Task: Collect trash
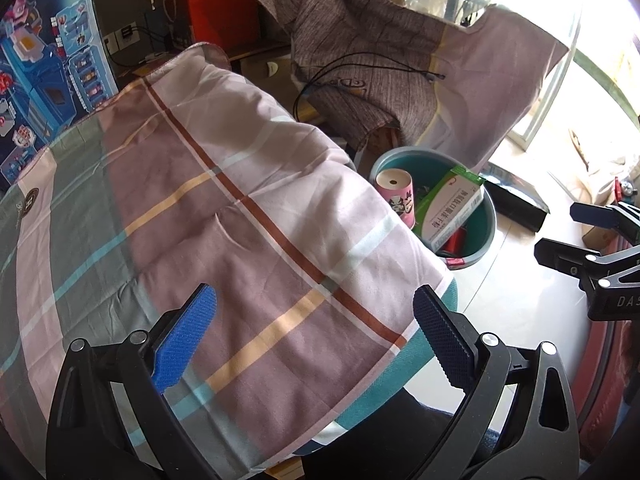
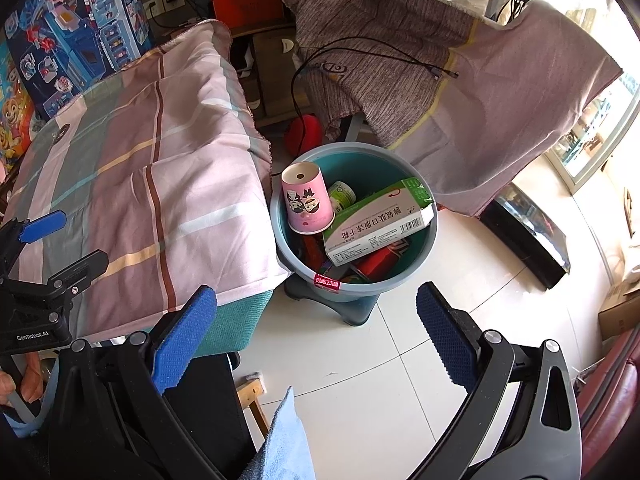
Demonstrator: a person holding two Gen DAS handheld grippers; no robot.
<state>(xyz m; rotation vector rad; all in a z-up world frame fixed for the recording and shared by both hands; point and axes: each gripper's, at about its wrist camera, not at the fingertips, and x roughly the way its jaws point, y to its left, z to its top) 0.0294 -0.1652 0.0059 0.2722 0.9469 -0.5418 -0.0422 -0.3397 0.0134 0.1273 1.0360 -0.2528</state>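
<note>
A round teal bin (image 2: pixel 424 256) stands on a dark stool on the floor beside the cloth-covered table (image 2: pixel 132 168). Inside it lie an upside-down pink paper cup (image 2: pixel 306 204), a green-and-white medicine box (image 2: pixel 376 224), a small green-labelled pot (image 2: pixel 342 194) and a red can (image 2: pixel 380 260). My right gripper (image 2: pixel 316 332) hangs open over the floor just in front of the bin, nothing between its blue pads. My left gripper (image 1: pixel 314 336) is open above the plaid cloth (image 1: pixel 224 208), also holding nothing. In the left wrist view the bin (image 1: pixel 486 236) holds the cup (image 1: pixel 396 194) and box (image 1: pixel 448 212).
A chair draped with brown and mauve fabric (image 2: pixel 460 80) and a black cable (image 2: pixel 360 56) stands behind the bin. A red ball (image 2: pixel 304 132) lies under it. A black bar (image 2: pixel 524 236) and a cardboard box (image 2: pixel 618 312) sit on the white tiled floor at right. Toy boxes (image 2: pixel 76 28) stand at the back left.
</note>
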